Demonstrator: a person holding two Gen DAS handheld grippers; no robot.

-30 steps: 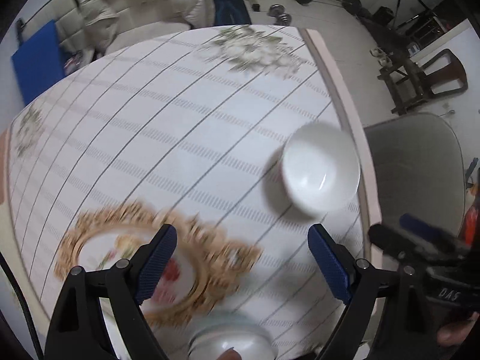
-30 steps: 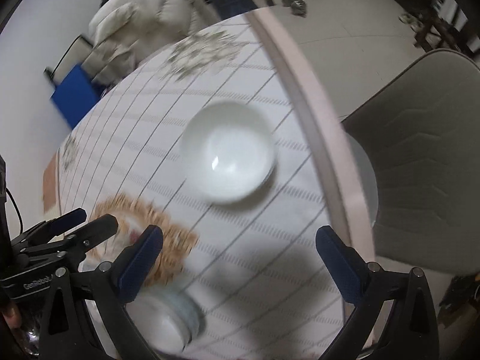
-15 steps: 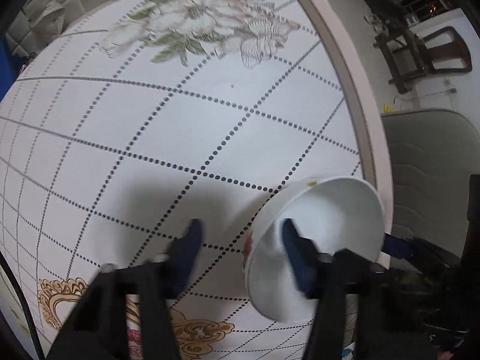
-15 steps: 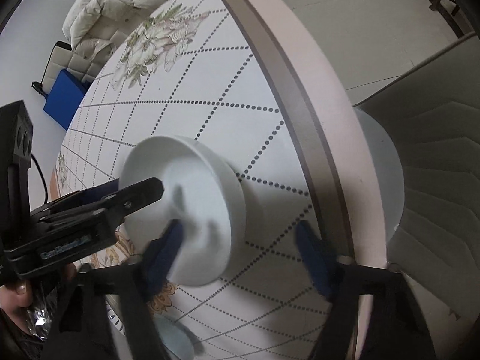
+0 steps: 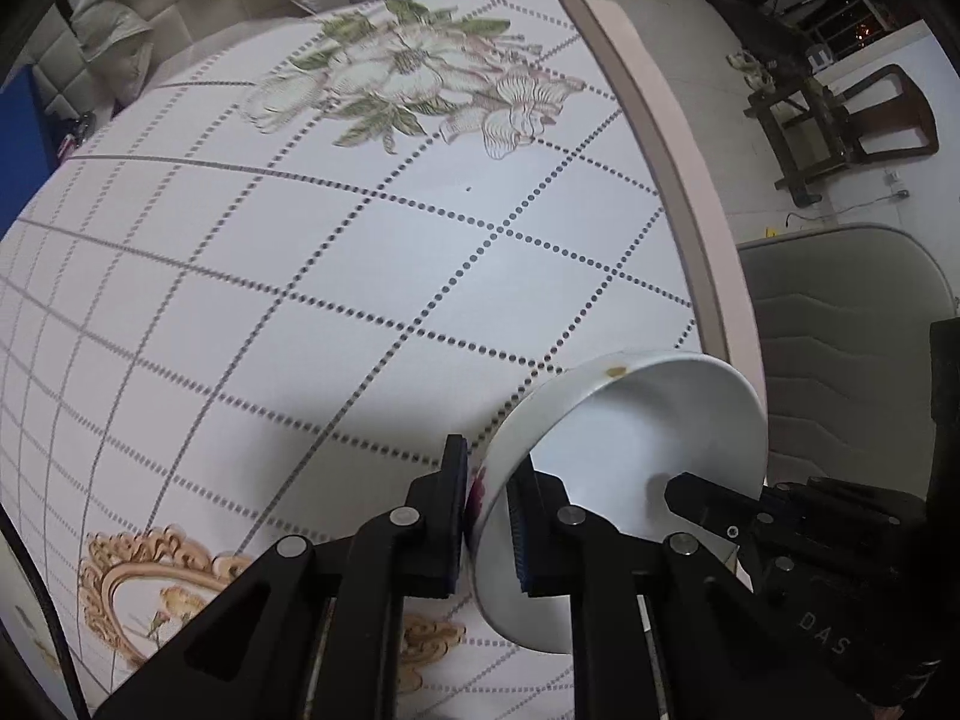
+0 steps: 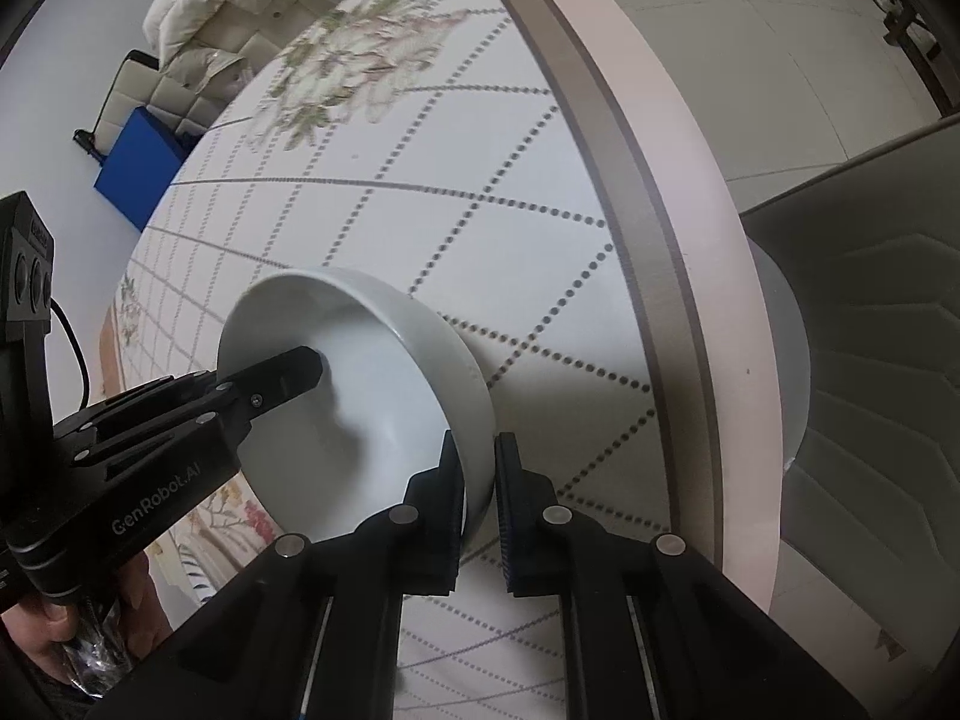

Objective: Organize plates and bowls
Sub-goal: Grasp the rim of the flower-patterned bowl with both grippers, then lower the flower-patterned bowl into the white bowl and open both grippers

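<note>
The white bowl (image 5: 636, 450) looks empty, standing on the patterned surface (image 5: 300, 300). The left gripper (image 5: 487, 510) and right gripper (image 6: 478, 489) each pinch its rim on opposite sides.

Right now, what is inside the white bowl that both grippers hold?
No food. One finger of the left gripper and one of the right gripper reach inside the white bowl; a small brown spot sits on its rim. The fingers hide part of the inner wall.

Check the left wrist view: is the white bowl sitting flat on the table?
No. The white bowl is tipped up on edge, its rim pinched by the left tool over the table.
</note>
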